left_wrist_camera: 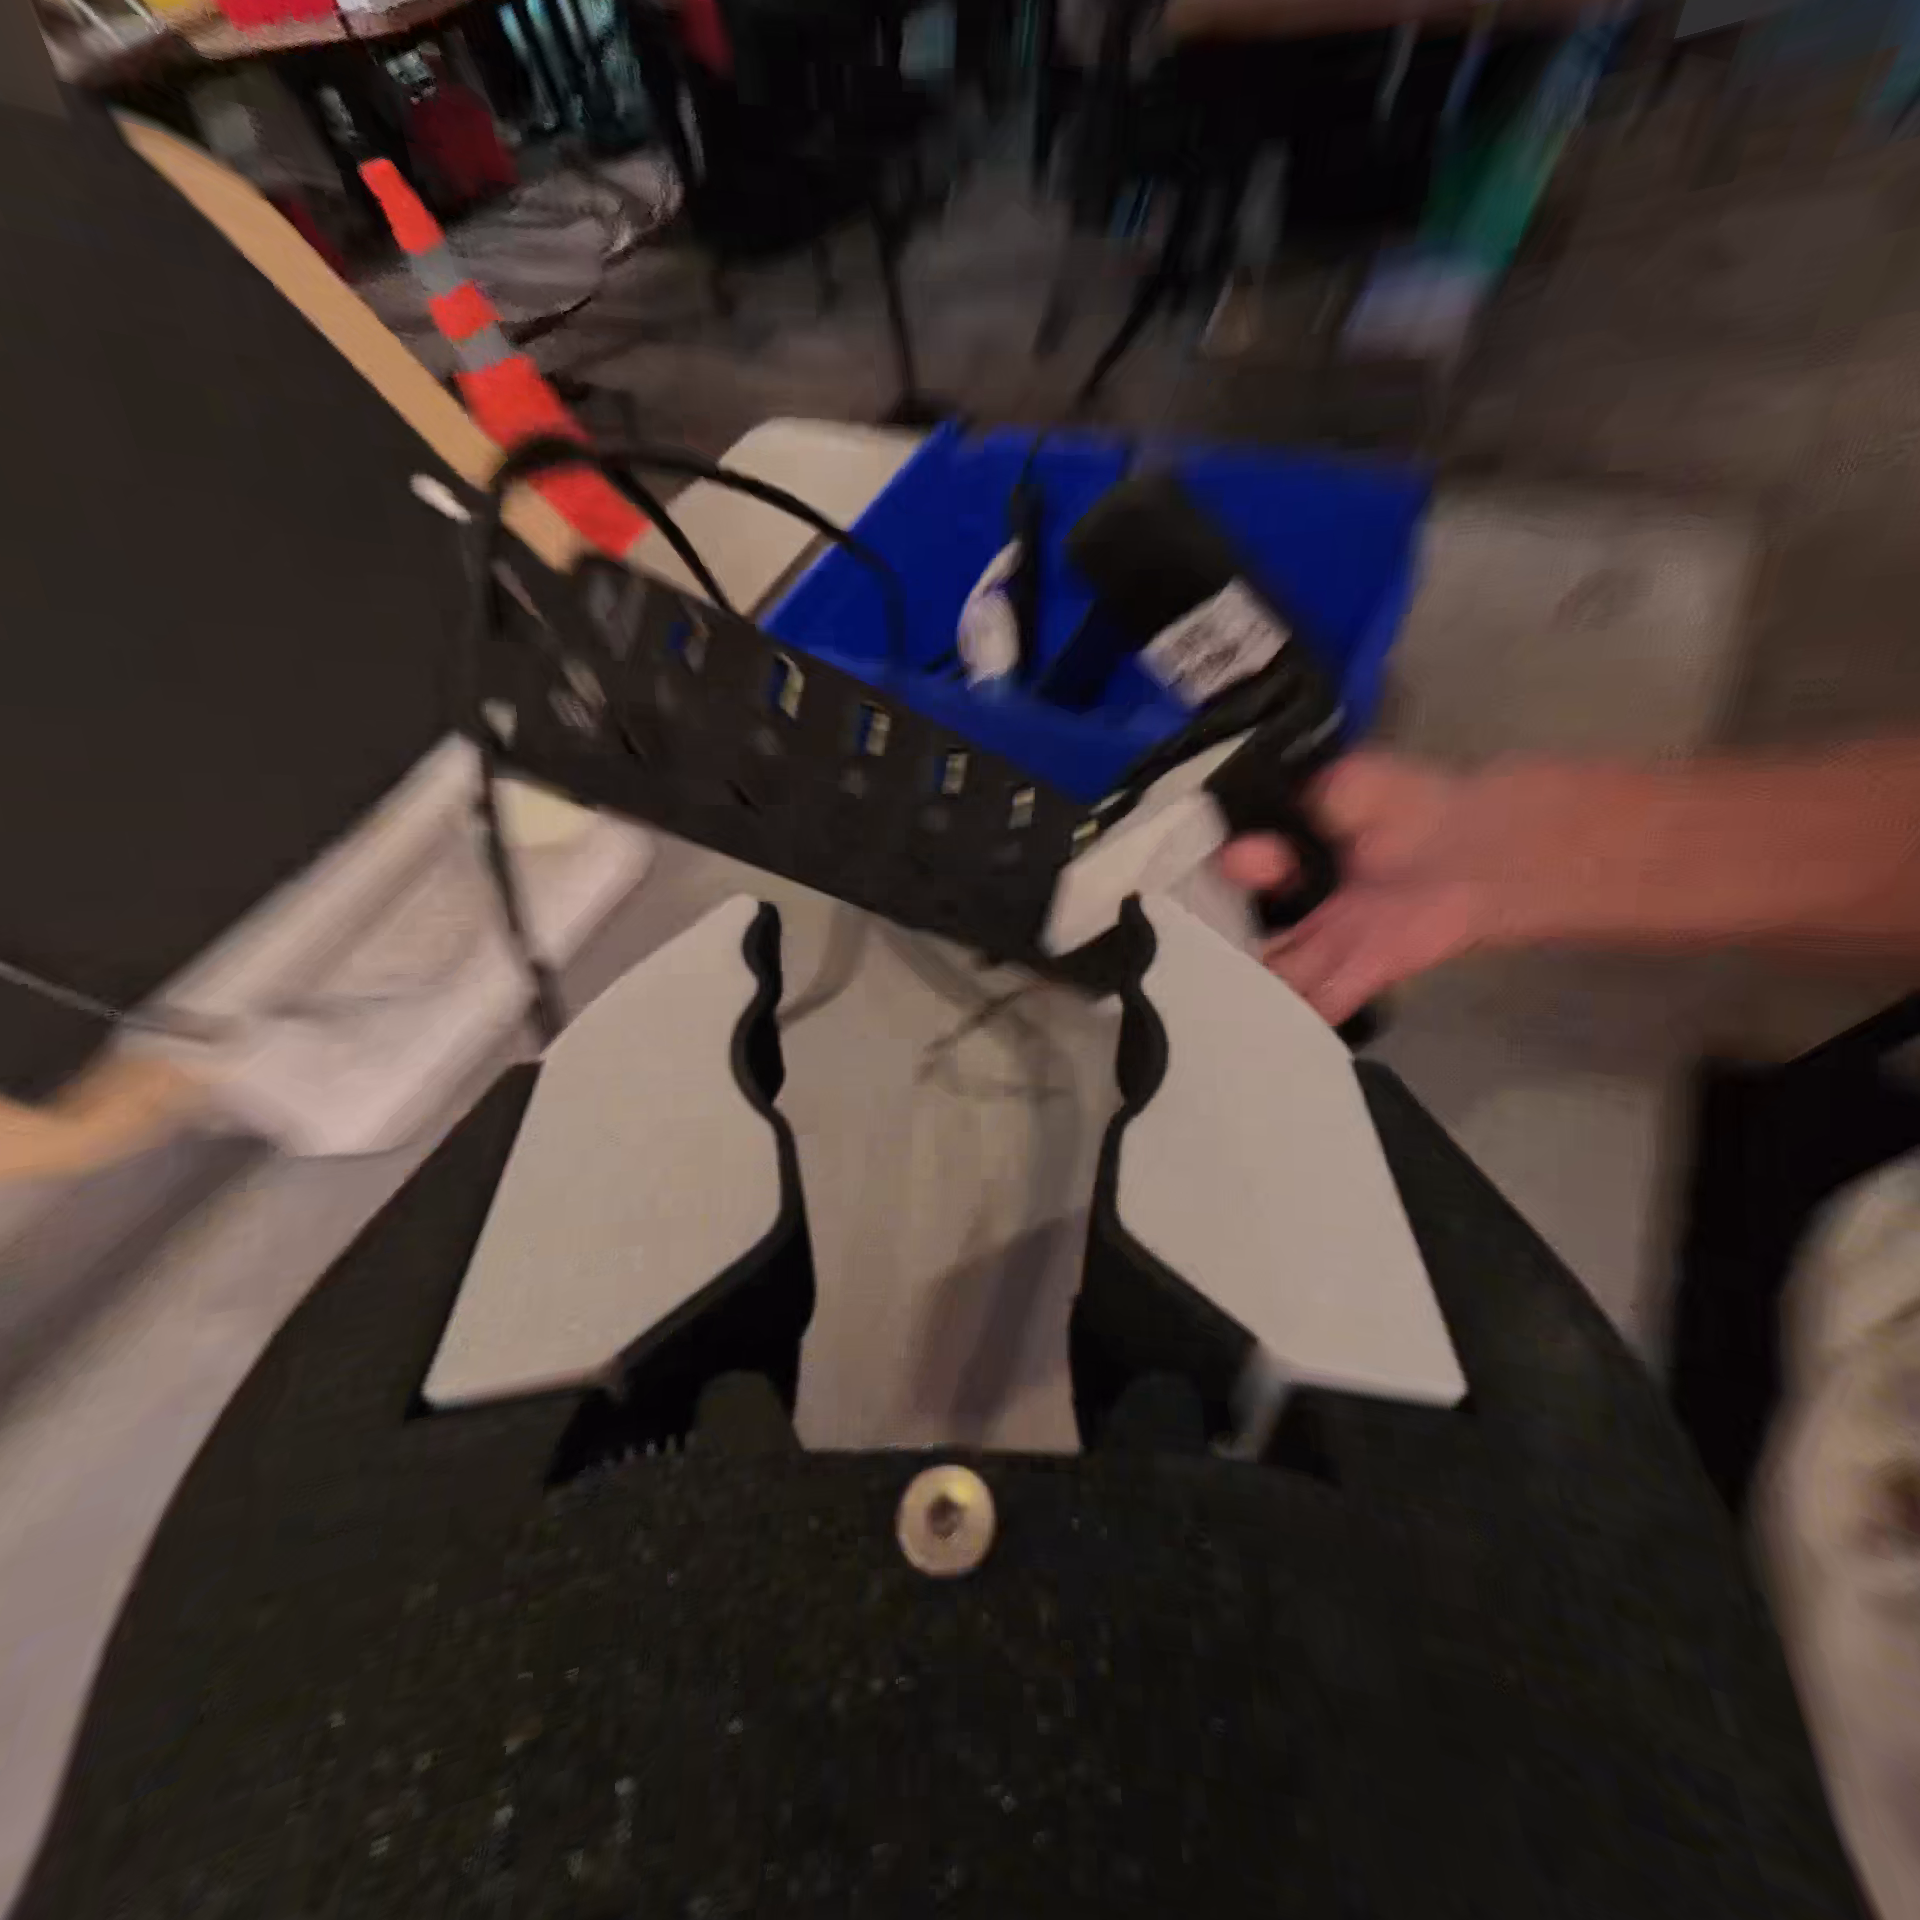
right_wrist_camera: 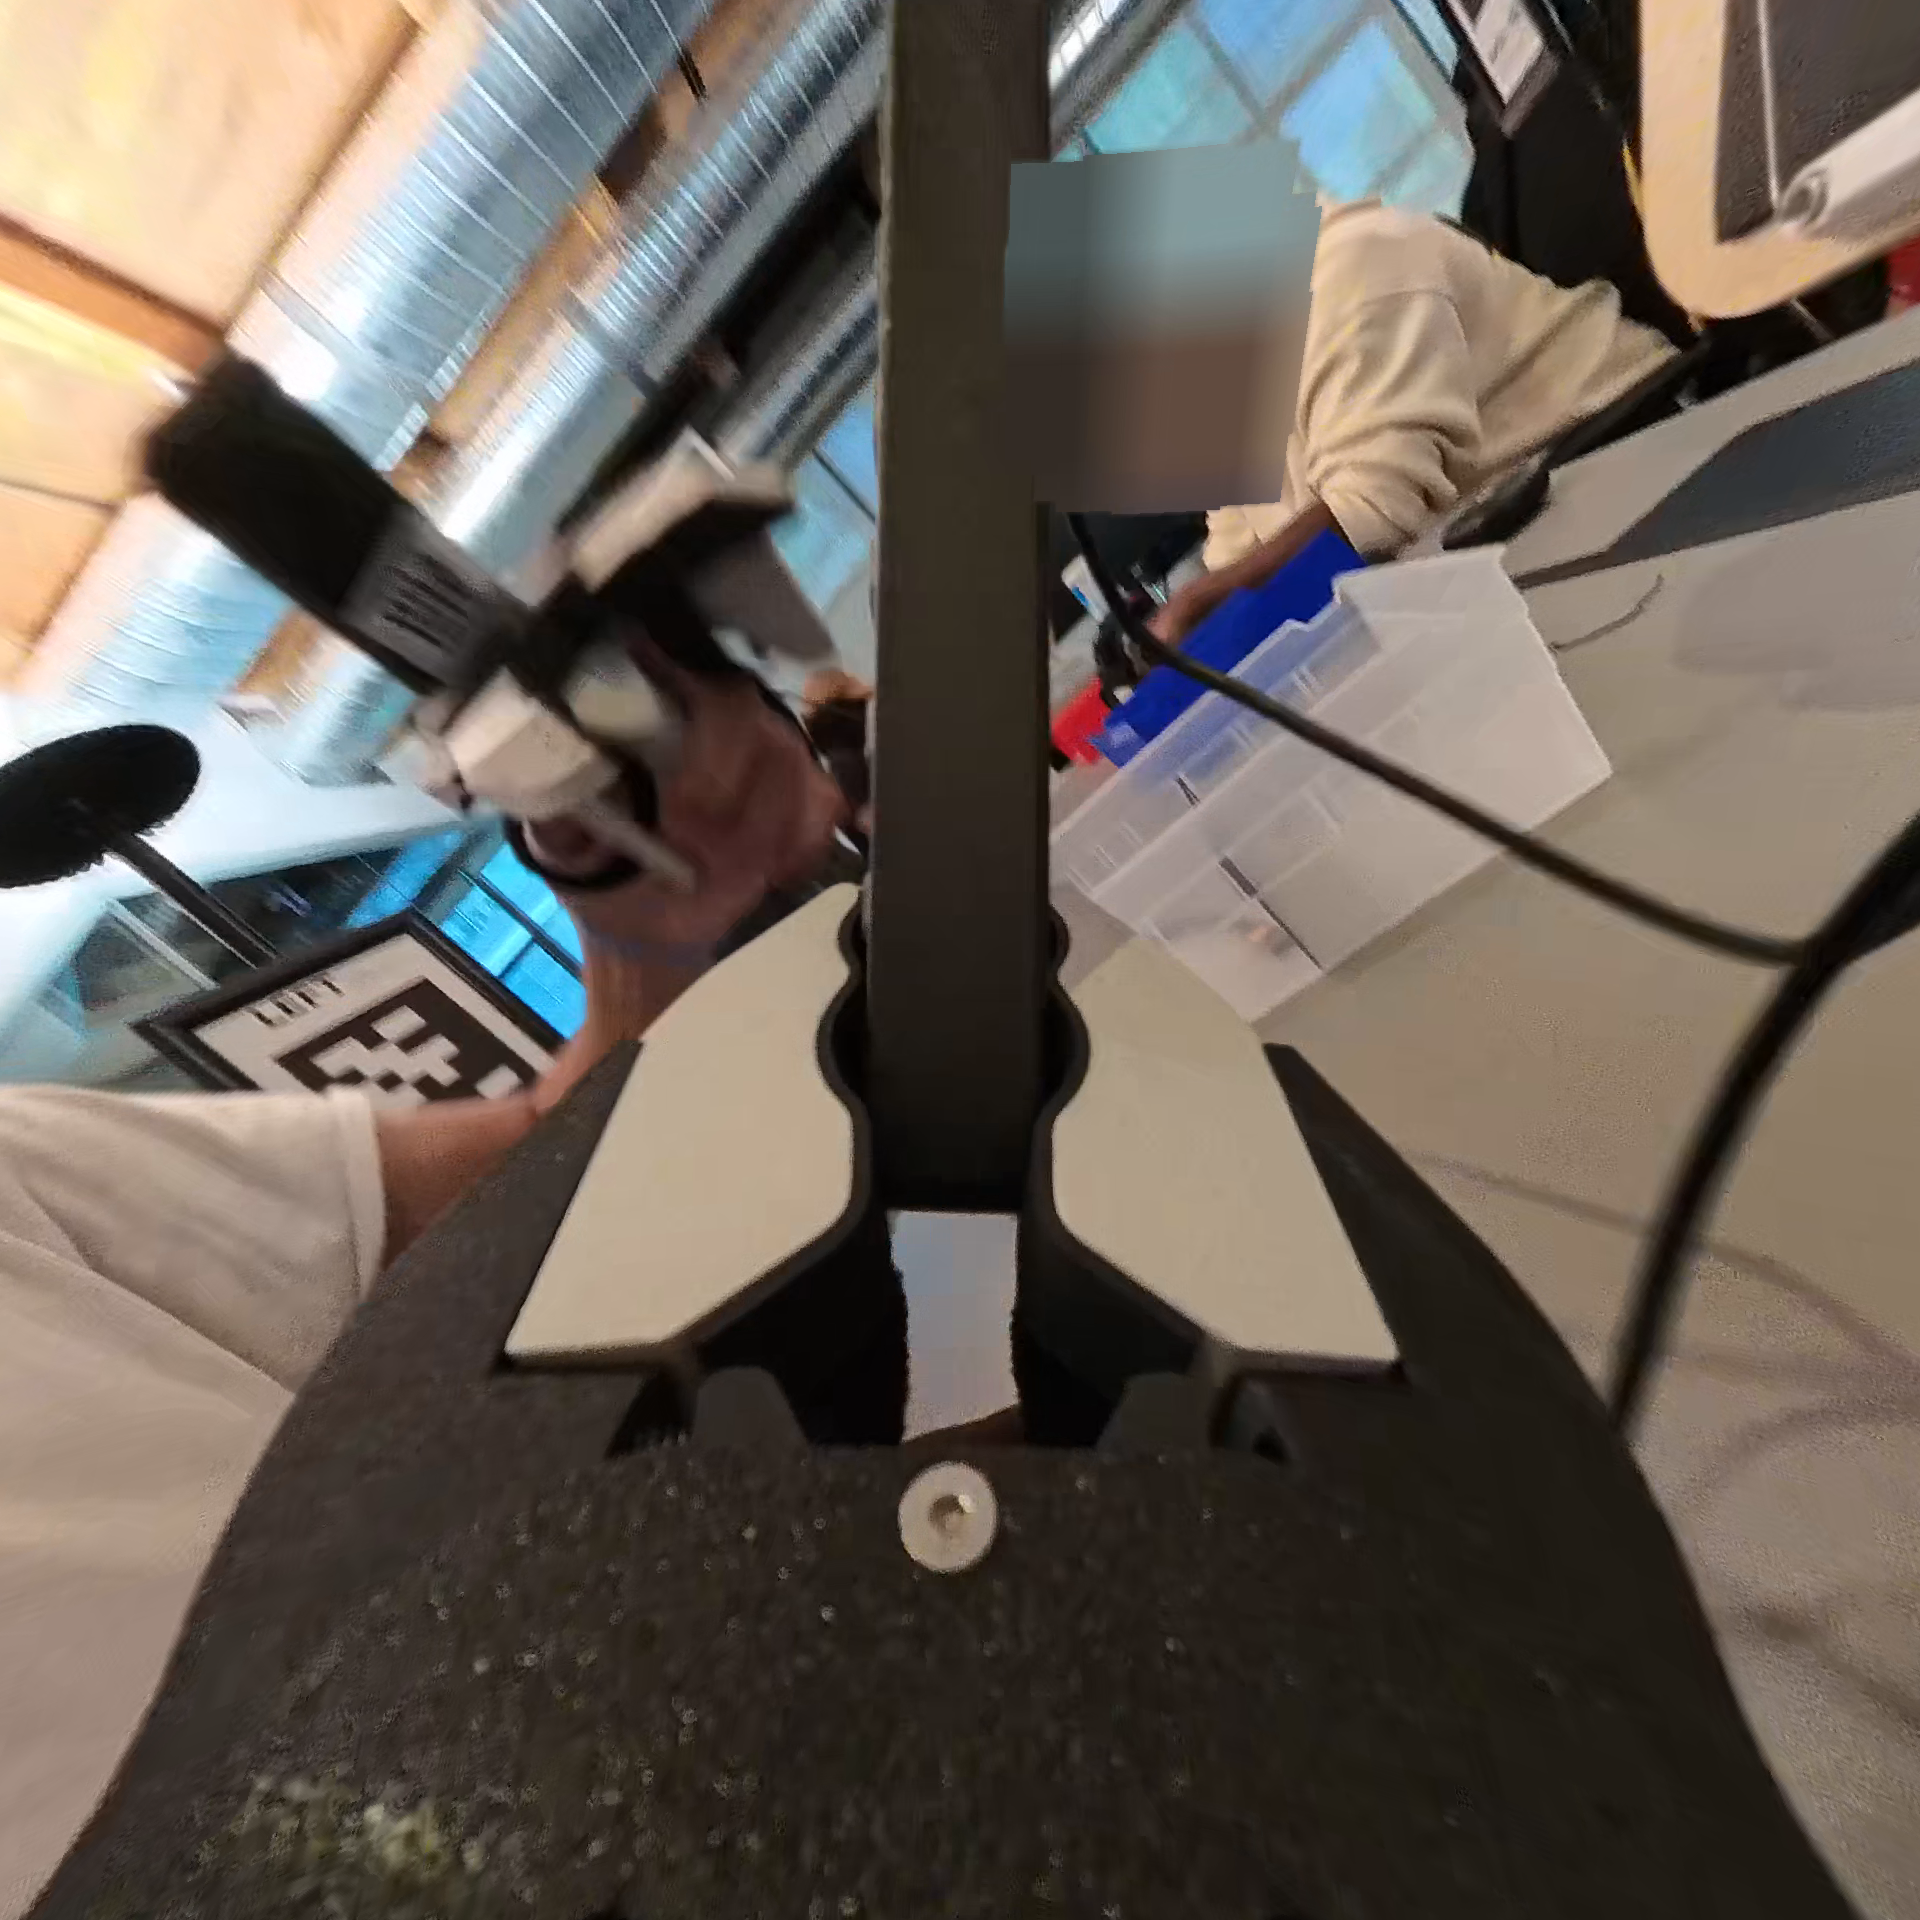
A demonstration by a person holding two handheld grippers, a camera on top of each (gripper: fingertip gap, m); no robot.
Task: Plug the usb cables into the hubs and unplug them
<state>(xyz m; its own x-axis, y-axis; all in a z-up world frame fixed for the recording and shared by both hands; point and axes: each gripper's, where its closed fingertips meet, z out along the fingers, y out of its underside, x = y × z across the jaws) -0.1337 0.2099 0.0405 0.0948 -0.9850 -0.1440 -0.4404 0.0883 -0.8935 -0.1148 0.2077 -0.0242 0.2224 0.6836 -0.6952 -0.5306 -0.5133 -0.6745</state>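
Observation:
A long black USB hub point(left_wrist_camera: 790, 769) with a row of blue ports hangs tilted in the air above the white table point(left_wrist_camera: 935, 1195). My right gripper point(right_wrist_camera: 956, 925) is shut on one end of the hub point(right_wrist_camera: 956, 520), which runs up the middle of the right wrist view. In the left wrist view that gripper point(left_wrist_camera: 1112, 873) and a hand hold the hub's right end. My left gripper point(left_wrist_camera: 951, 925) is open and empty, just below the hub's lower edge. Black cables point(left_wrist_camera: 727, 488) loop from the hub's far left end. The left wrist view is blurred by motion.
A blue bin point(left_wrist_camera: 1299, 540) with cables stands behind the hub. An orange cone point(left_wrist_camera: 468, 322) and a black panel point(left_wrist_camera: 208, 520) are at the left. A clear plastic drawer box point(right_wrist_camera: 1351, 790), a black cable point(right_wrist_camera: 1455, 821) and a person in a cream top point(right_wrist_camera: 1434, 364) are at the right.

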